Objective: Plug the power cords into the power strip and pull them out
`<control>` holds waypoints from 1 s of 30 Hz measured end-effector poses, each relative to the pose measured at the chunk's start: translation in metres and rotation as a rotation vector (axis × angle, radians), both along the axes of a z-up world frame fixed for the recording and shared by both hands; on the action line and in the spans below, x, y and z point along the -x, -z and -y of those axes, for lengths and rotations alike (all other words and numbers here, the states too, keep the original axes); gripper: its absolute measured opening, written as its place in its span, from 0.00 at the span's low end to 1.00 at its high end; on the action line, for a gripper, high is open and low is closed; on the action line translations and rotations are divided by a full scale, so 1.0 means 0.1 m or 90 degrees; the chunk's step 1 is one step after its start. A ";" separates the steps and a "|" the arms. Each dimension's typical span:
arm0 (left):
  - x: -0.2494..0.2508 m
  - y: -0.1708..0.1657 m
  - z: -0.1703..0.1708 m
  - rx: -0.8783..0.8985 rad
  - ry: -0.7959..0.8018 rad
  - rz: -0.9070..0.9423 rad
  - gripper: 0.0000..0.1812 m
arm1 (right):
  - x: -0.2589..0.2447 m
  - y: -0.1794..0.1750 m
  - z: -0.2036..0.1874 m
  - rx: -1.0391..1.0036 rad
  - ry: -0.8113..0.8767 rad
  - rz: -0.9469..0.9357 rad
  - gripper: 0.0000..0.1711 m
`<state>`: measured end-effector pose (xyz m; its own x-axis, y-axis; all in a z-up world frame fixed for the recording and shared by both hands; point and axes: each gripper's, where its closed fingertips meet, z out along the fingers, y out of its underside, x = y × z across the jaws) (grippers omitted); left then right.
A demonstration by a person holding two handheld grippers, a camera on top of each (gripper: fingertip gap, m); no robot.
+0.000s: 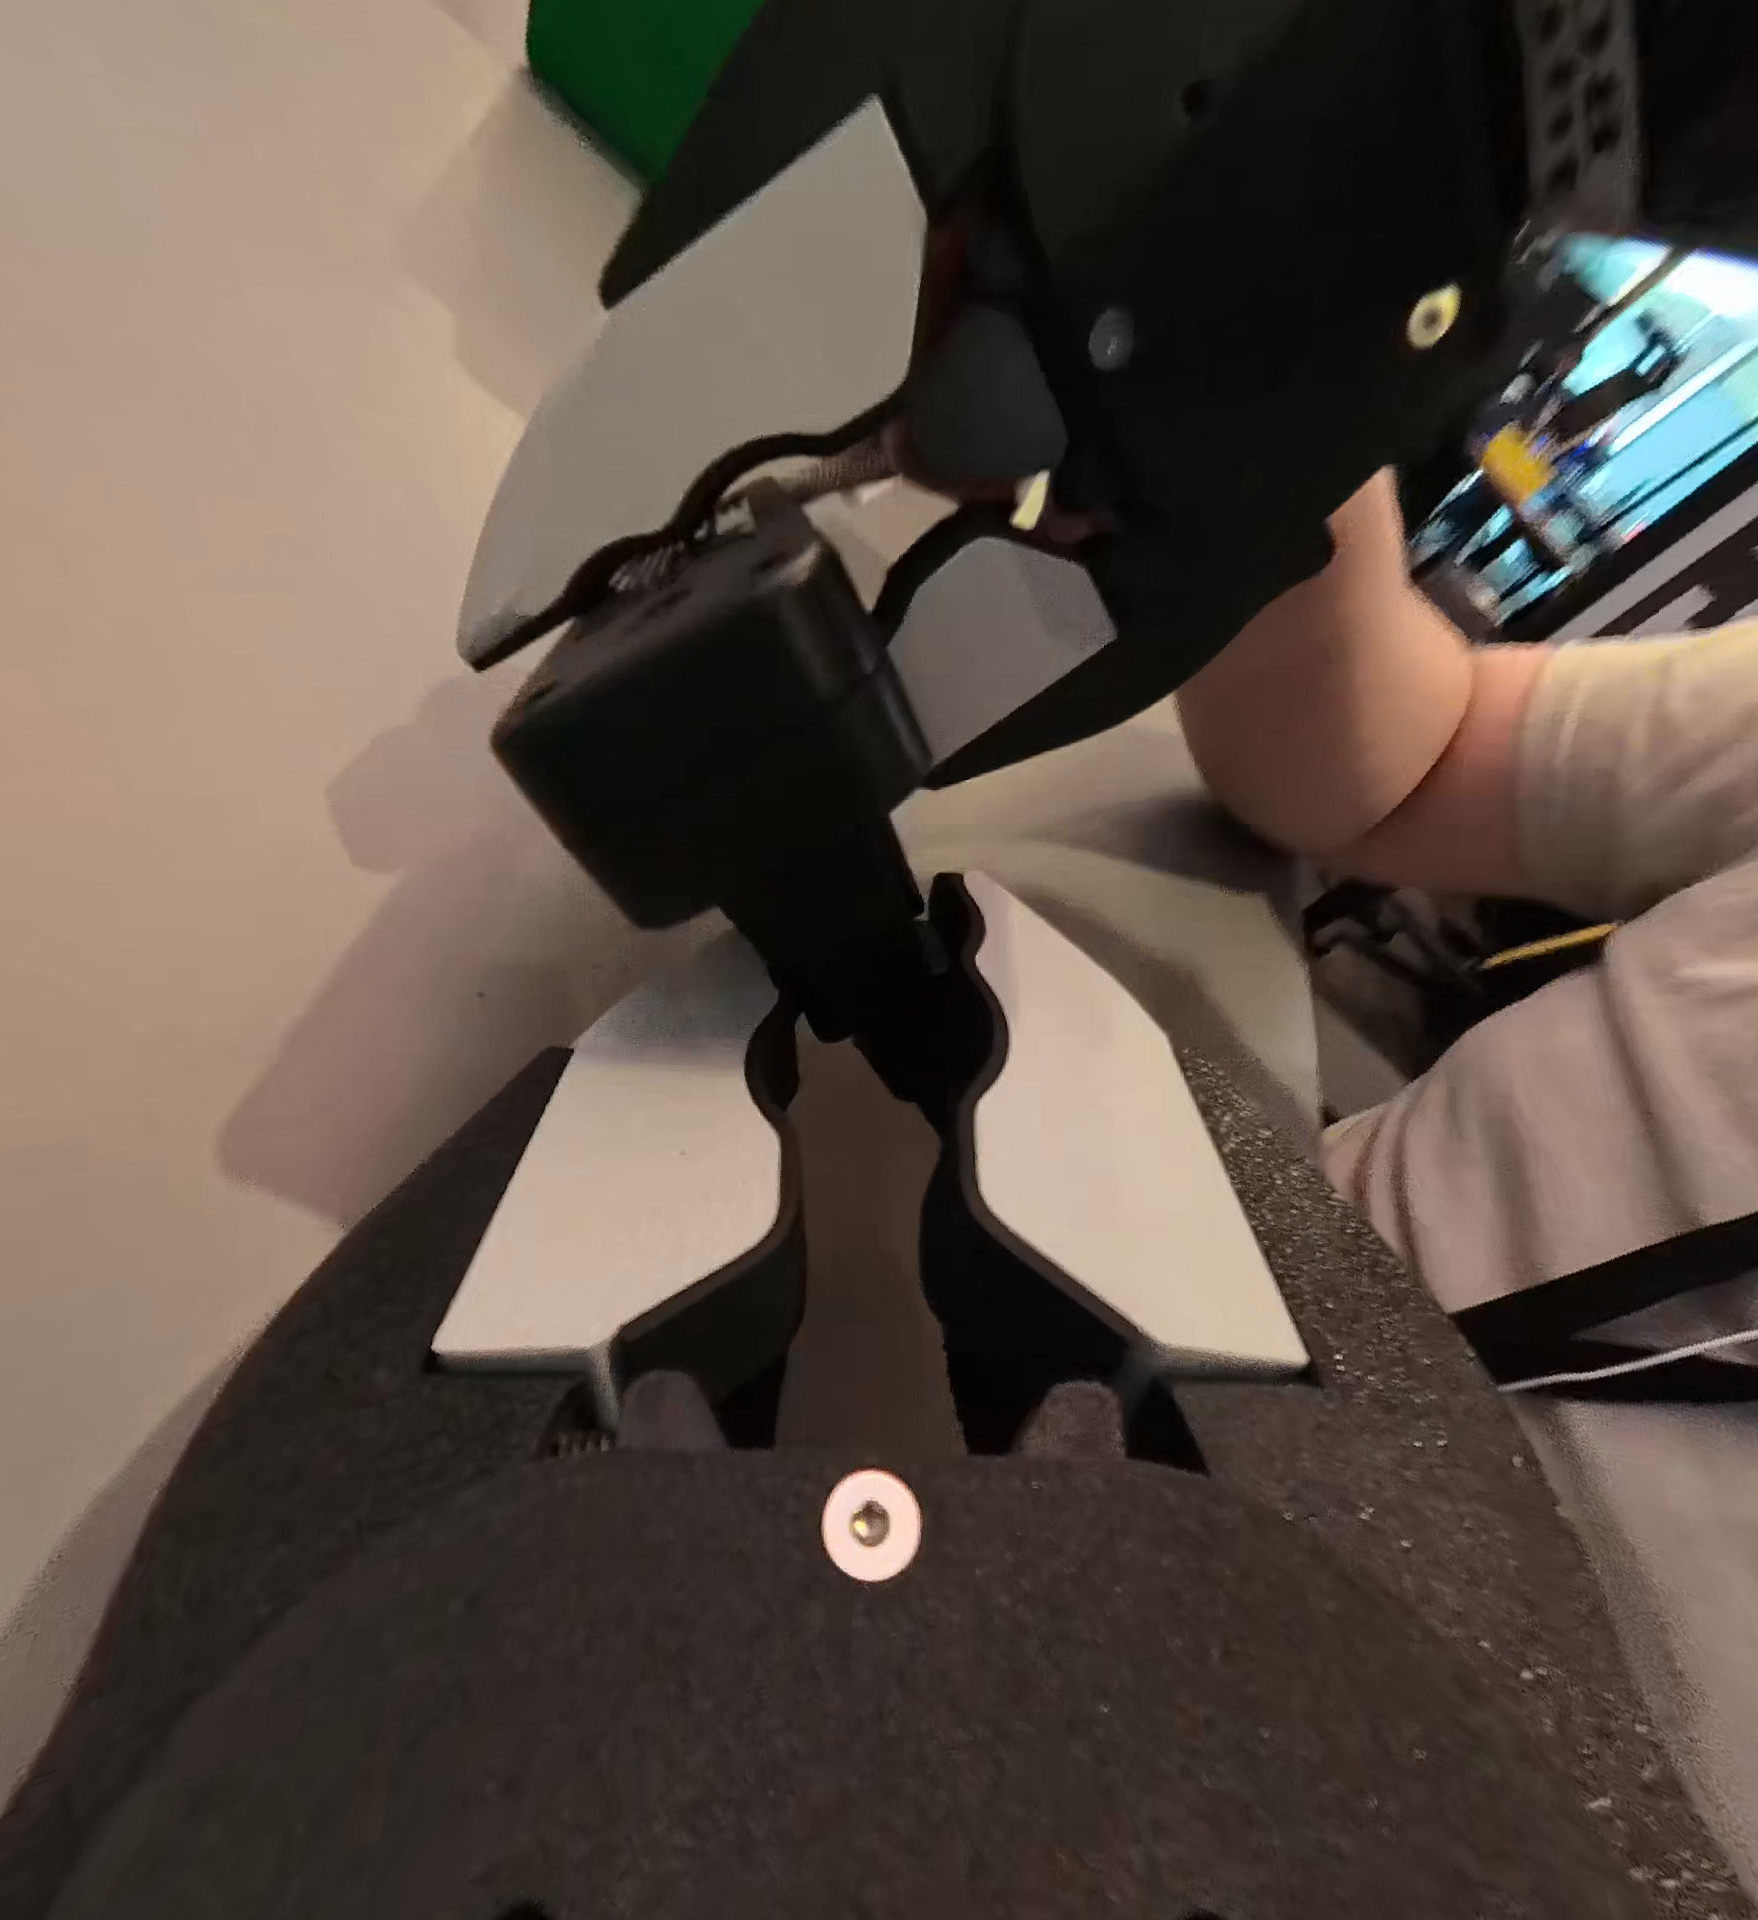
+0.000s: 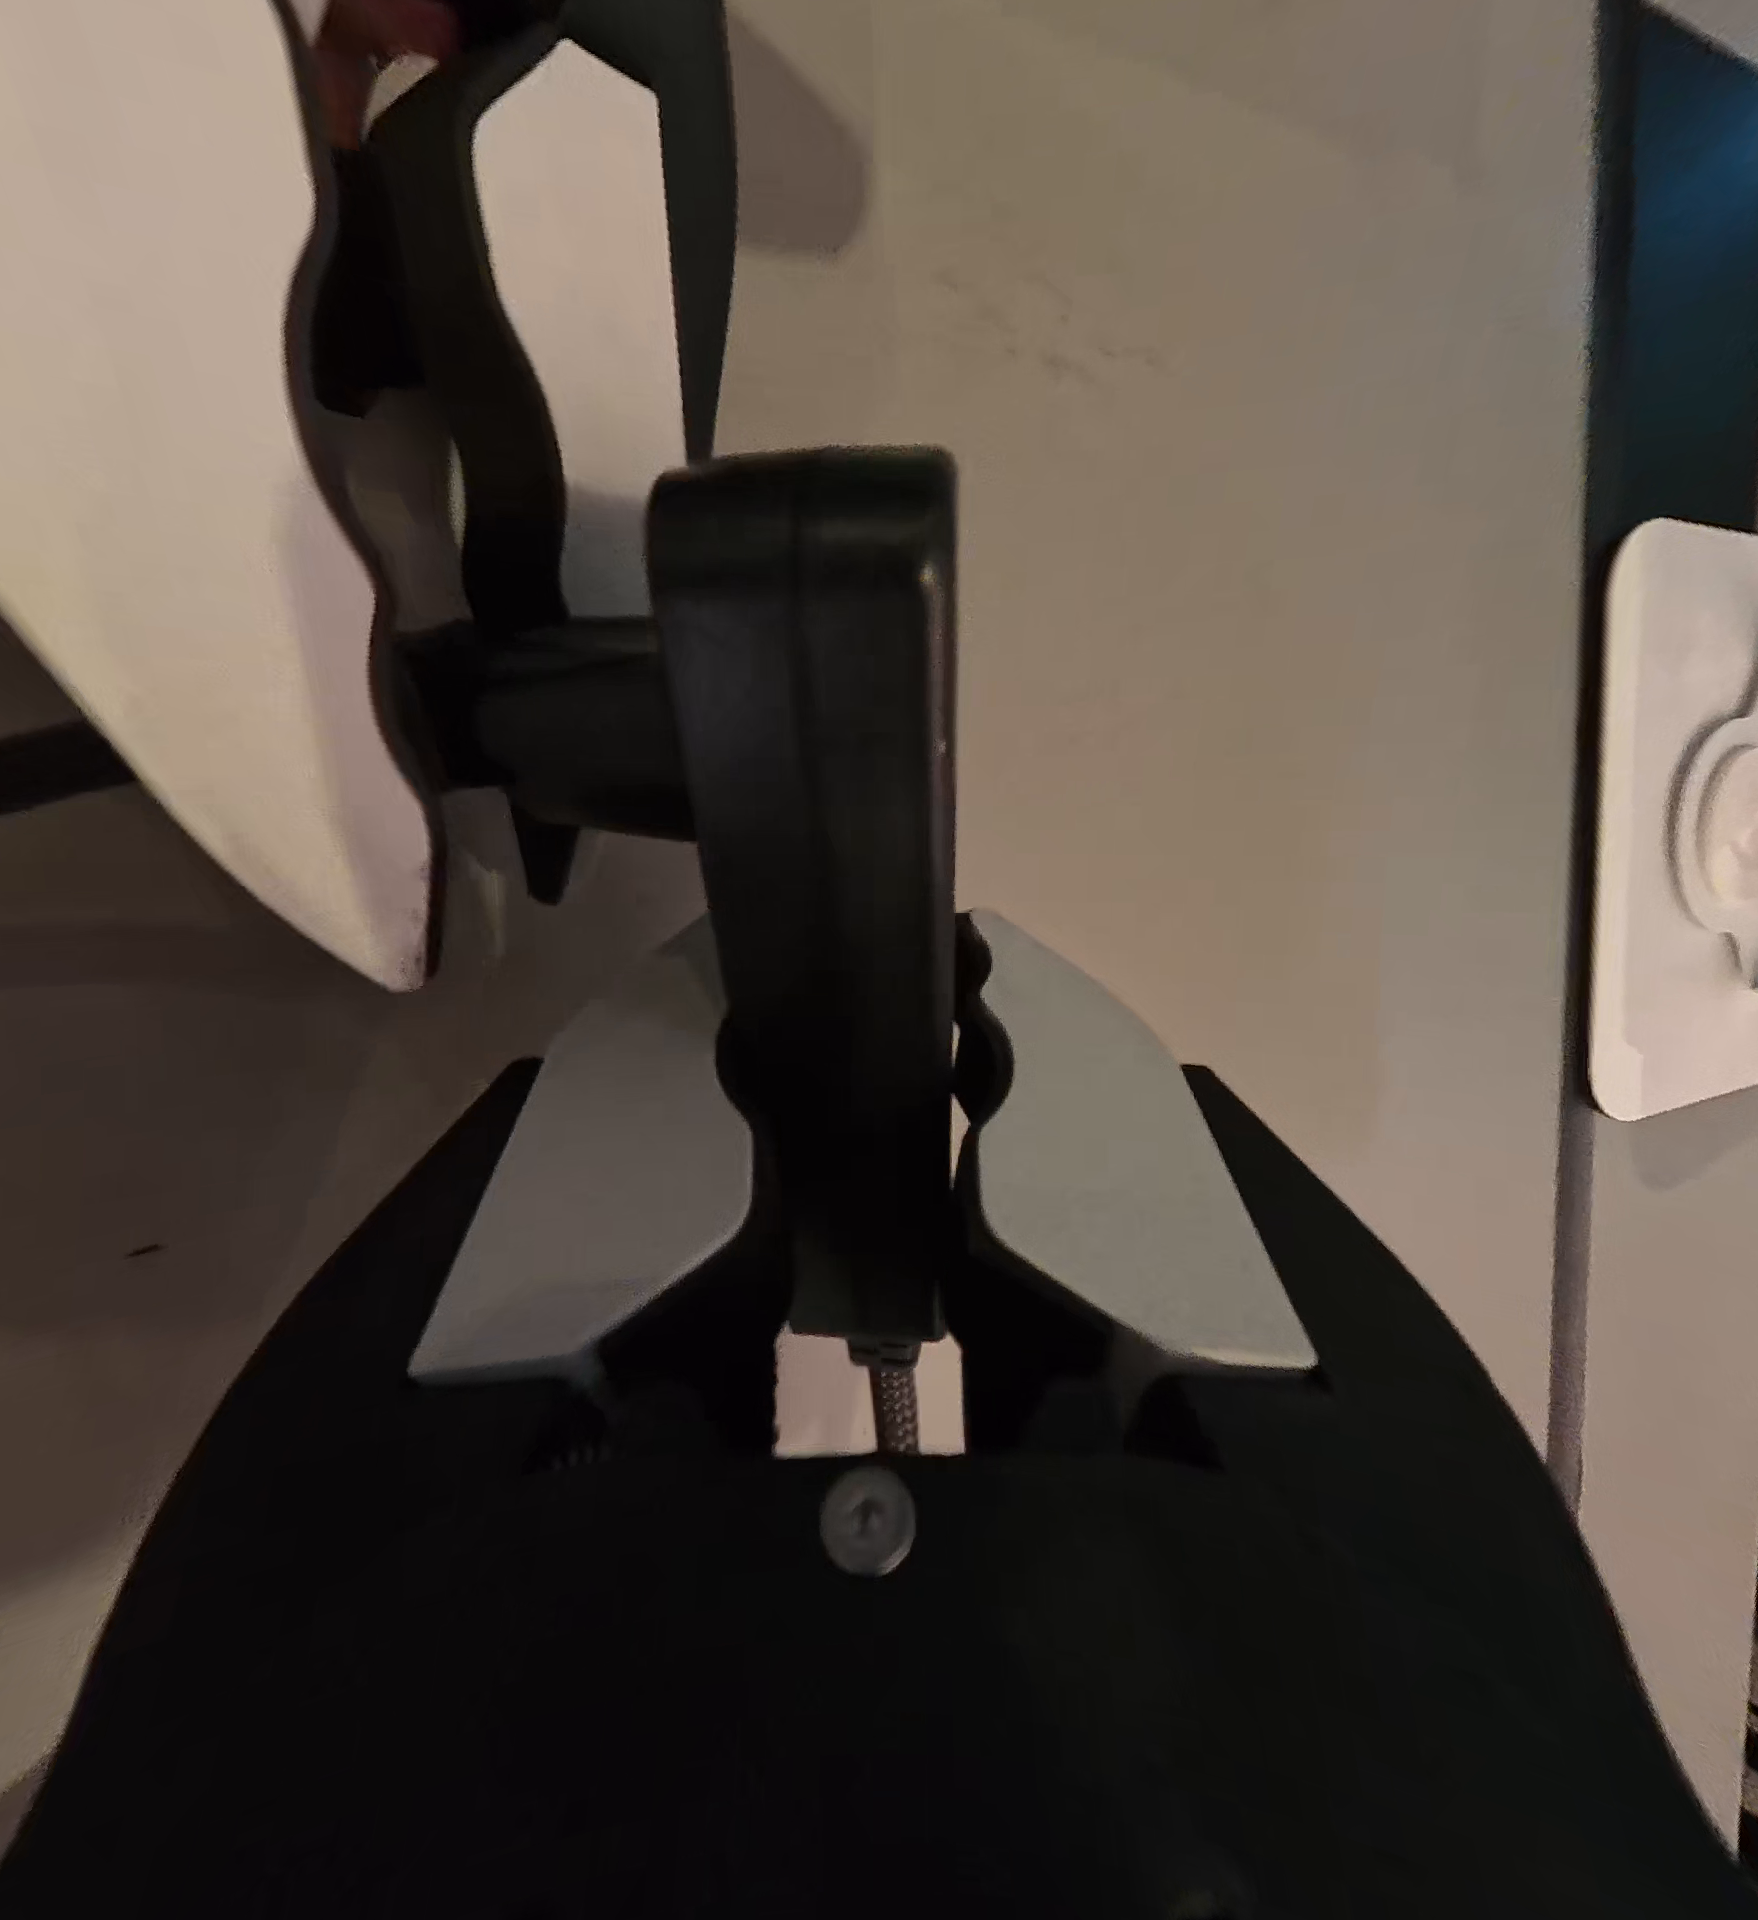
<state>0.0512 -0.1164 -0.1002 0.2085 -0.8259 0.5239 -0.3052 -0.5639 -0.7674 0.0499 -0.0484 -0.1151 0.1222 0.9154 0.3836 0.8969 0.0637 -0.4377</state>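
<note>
A small black power strip block (image 1: pixel 688 727) is held in the air between both grippers. My right gripper (image 2: pixel 844 966) is shut on the block (image 2: pixel 813 675), and a grey braided cord (image 2: pixel 890 1403) leaves the block's near end between the fingers. My left gripper (image 1: pixel 854 966) is shut on a black plug (image 1: pixel 859 987) whose front end sits against the block. In the right wrist view the plug (image 2: pixel 563 717) sticks out of the block's left side, held by the left gripper (image 2: pixel 459 748). In the left wrist view the right gripper (image 1: pixel 813 582) reaches in from above.
A cream surface (image 1: pixel 127 520) lies behind. A person's forearm and pale clothing (image 1: pixel 1477 748) are at the right, with a lit screen (image 1: pixel 1633 416) above and a green object (image 1: pixel 626 73) at the top. A white stick-on mount (image 2: pixel 1706 810) sits beside a blue panel (image 2: pixel 1685 260). The right tips stand about 35 centimetres off the white stick-on mount (image 2: pixel 1706 810).
</note>
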 end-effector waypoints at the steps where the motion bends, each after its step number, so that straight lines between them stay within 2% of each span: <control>1: 0.00 0.05 0.01 -0.011 0.001 -0.022 0.13 | -0.01 0.04 0.01 -0.001 0.000 0.018 0.18; 4: -0.03 0.10 -0.01 -0.031 -0.013 -0.043 0.13 | -0.01 0.12 0.00 0.006 0.014 0.036 0.18; 9: 0.00 -0.03 -0.09 -0.046 -0.048 0.017 0.14 | 0.05 0.07 -0.04 0.010 0.054 -0.016 0.18; 14: 0.04 -0.21 -0.13 -0.012 -0.056 0.093 0.13 | 0.09 -0.13 -0.12 -0.056 0.060 -0.058 0.18; 19: -0.02 -0.10 -0.05 0.073 -0.032 0.096 0.16 | 0.06 -0.02 -0.16 -0.061 0.061 -0.034 0.18; 23: -0.05 -0.08 -0.05 0.136 -0.020 0.128 0.12 | 0.07 -0.02 -0.18 -0.079 0.041 -0.031 0.18; 28: -0.06 0.05 -0.02 0.137 -0.004 0.075 0.12 | 0.08 0.09 -0.16 -0.062 -0.005 -0.025 0.18; 30: -0.07 0.09 -0.01 0.160 0.000 0.076 0.12 | 0.20 0.04 -0.12 -0.065 -0.045 -0.084 0.22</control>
